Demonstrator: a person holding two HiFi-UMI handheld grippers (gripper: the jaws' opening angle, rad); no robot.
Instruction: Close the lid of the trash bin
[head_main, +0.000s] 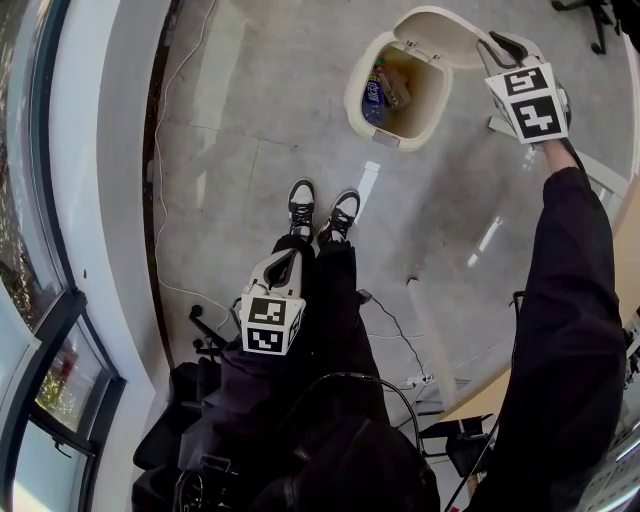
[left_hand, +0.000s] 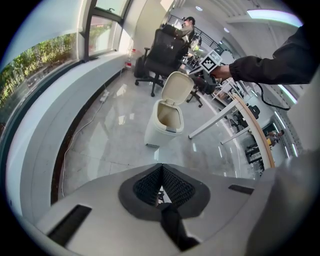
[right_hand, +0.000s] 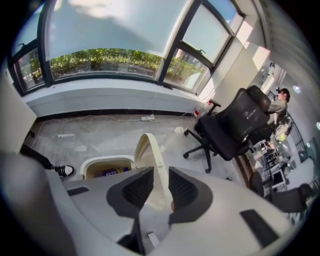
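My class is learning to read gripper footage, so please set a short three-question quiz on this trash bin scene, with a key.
1. True or false: the lid of the trash bin is shut.
2. What stands between the fingers of the right gripper? A) a cup B) the lid's edge C) nothing
3. Fill in: the fingers of the left gripper are ____, with nothing between them.

Key: 1 false, the lid stands open. 2 B. 3 together.
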